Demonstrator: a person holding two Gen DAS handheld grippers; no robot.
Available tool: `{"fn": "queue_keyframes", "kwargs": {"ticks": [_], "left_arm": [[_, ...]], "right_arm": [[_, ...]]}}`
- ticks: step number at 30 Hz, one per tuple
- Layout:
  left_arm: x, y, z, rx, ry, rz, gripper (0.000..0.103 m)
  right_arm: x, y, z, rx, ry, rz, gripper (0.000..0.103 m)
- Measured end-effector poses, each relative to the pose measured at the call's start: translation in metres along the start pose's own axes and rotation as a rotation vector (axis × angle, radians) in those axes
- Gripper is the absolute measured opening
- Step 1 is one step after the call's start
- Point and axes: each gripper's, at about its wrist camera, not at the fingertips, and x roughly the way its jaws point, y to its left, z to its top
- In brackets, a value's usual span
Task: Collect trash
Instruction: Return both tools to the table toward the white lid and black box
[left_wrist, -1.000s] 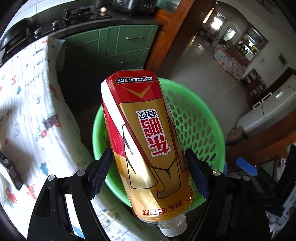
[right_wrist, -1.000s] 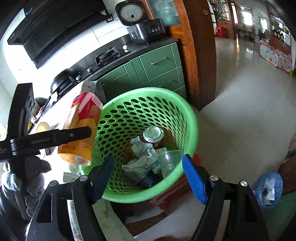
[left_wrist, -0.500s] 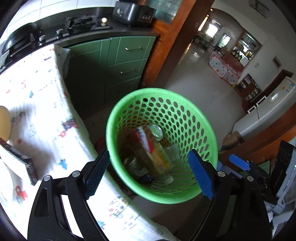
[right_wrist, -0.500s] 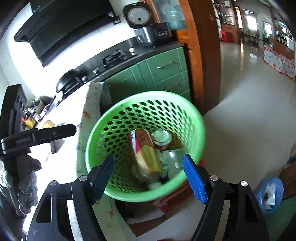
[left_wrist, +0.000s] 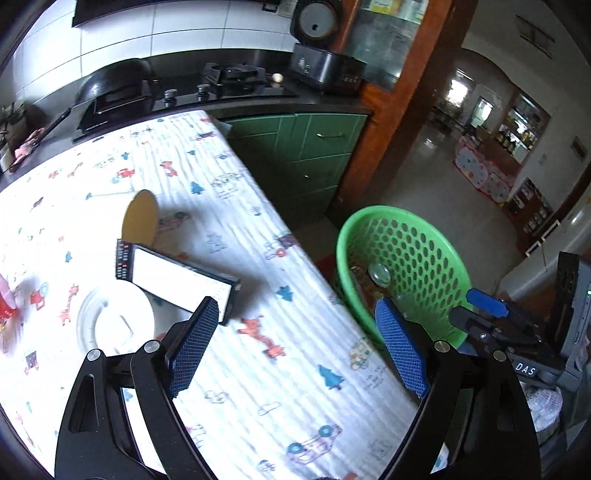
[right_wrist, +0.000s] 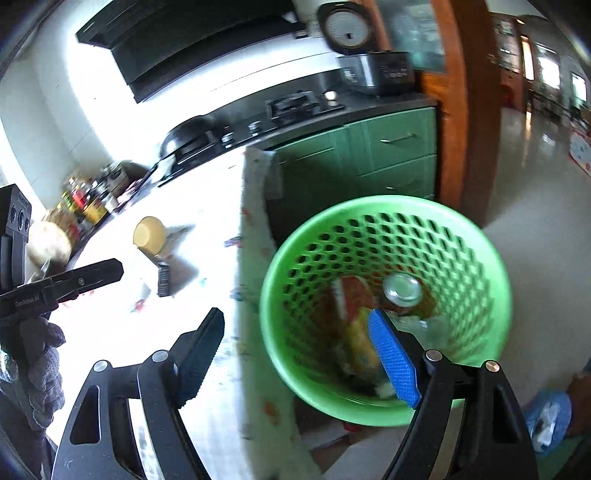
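A green perforated basket (left_wrist: 436, 243) stands on the floor beside the table; it also shows in the right wrist view (right_wrist: 480, 251). The red and gold bottle (right_wrist: 351, 314) lies inside it next to a can (right_wrist: 402, 288). My left gripper (left_wrist: 295, 354) is open and empty over the table's patterned cloth (left_wrist: 229, 177). My right gripper (right_wrist: 295, 354) is open and empty above the table edge and the basket's near rim. The left gripper's finger (right_wrist: 74, 280) shows at the left of the right wrist view.
On the table lie a white lid (left_wrist: 114, 325), a black-edged box (left_wrist: 181, 280), a remote (left_wrist: 123, 258) and a yellow cup (left_wrist: 140, 218). Green cabinets (left_wrist: 314, 155) and a stove counter (left_wrist: 229, 85) stand behind. Tiled floor lies to the right.
My left gripper opened and dropped the red and gold bottle into the basket, then swung left over the table. My right gripper also shifted left toward the table.
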Motion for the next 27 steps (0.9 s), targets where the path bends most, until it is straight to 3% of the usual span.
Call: {"fn": "queue_keyframes", "kwargs": {"ticks": [17,27], "left_arm": [[-0.057,0.144,-0.021,-0.203,-0.049,0.156,0.086],[-0.064,0.198,-0.039,-0.288,-0.039,0.205,0.086]], "right_arm": [[0.076,0.129,0.029,-0.217,0.109,0.171,0.080],[0.122,0.203,0.022,-0.574,0.123,0.057,0.080]]}}
